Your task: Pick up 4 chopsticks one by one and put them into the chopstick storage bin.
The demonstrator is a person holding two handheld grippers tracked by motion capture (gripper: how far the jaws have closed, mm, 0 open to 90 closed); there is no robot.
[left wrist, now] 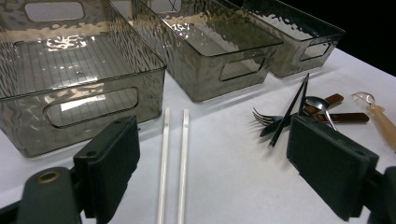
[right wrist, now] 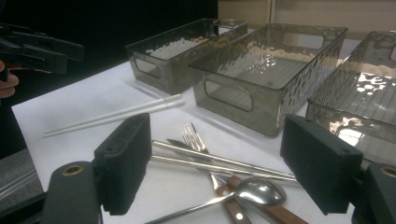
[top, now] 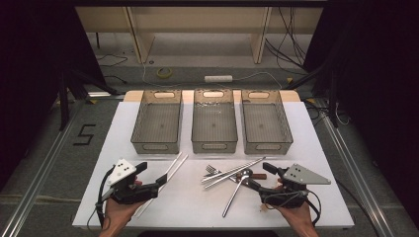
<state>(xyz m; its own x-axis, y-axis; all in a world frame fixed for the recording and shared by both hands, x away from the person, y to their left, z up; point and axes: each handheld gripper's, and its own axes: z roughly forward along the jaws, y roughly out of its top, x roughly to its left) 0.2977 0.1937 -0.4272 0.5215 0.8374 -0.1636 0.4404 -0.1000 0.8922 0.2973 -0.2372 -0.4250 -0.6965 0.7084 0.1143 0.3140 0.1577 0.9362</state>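
sorting hasn't begun: your left claw (top: 150, 174) and right claw (top: 261, 174) both gape wide and empty, white chopsticks (top: 167, 177) and cutlery (top: 234, 175) lie on the counter (top: 306, 148), bins (top: 157, 123) bare.
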